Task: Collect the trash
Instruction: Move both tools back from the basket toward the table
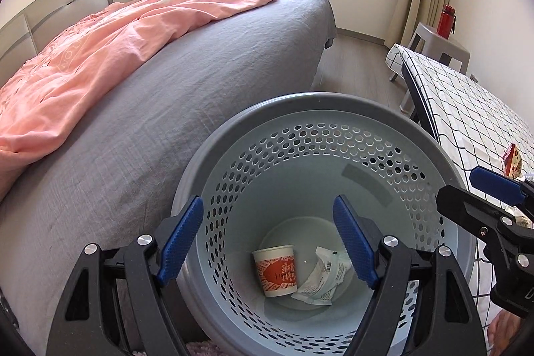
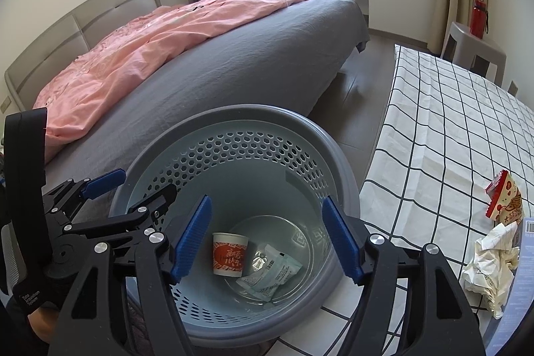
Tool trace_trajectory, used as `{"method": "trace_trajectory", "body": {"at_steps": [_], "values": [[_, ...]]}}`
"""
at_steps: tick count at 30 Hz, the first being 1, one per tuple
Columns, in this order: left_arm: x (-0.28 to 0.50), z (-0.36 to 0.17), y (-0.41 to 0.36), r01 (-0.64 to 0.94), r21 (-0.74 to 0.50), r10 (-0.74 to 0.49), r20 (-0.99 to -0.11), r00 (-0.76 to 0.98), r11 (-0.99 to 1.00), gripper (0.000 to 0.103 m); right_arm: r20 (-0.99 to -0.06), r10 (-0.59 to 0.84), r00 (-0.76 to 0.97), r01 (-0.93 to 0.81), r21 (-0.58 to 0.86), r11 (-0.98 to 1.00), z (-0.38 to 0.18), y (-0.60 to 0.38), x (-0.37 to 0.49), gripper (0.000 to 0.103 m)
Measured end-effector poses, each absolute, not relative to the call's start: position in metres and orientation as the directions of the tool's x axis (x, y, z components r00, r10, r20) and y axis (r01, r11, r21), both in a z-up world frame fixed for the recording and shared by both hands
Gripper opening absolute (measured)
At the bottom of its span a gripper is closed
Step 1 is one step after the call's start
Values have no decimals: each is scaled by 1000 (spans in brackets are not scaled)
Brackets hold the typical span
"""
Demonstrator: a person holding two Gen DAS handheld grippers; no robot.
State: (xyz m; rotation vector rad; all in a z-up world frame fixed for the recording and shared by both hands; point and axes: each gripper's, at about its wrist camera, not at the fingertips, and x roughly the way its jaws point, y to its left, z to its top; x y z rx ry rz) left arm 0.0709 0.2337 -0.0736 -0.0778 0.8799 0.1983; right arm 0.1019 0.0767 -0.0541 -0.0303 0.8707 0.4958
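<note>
**Two items binned, more trash waiting on the checked cloth**

While both tools hang over the mouth of the grey perforated bin (image 1: pixel 320 135), which stands between the bed (image 1: pixel 187 82) and the table with the checked cloth (image 2: pixel 444 129), the state of the task can be read from what lies inside. At the bottom of the bin rest a paper cup (image 1: pixel 276 271) on its side and, touching it, a crumpled plastic wrapper (image 1: pixel 325 277); these appear to be collected. Left on the cloth, well apart from the bin's opening, are a red snack carton (image 2: pixel 505 199) and, just below it, a wad of crumpled paper (image 2: pixel 494 269); by this judgement the task is roughly half done.

The left gripper (image 1: pixel 268 236) tilts downward into the bin, its blue pads spread wide with nothing between them. The right gripper (image 2: pixel 267 234) is angled likewise beside it, jaws parted and empty. Each tool shows at the edge of the other's view, the two close together but not touching.
</note>
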Motion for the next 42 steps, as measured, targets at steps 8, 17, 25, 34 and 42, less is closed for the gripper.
{"method": "trace_trajectory", "body": {"at_steps": [8,17,25,34,42], "values": [[71,-74,234,-205,9,138,-771,621,979,76,-739,402,541,-425,172,889,-53,75,101,69],[67,-72,233,-212,2,138,-764,631,977,76,-746,390,539,-405,177,897,-52,64,91,71],[56,-66,222,-196,23,146,-753,641,980,77,-745,375,551,-363,191,912,-47,37,71,73],[40,-55,192,-137,43,123,-748,652,990,77,-742,324,587,-280,190,941,-38,-18,41,75],[23,-44,147,-57,29,60,-741,669,998,77,-742,237,626,-172,166,971,-30,-87,8,76]]}}
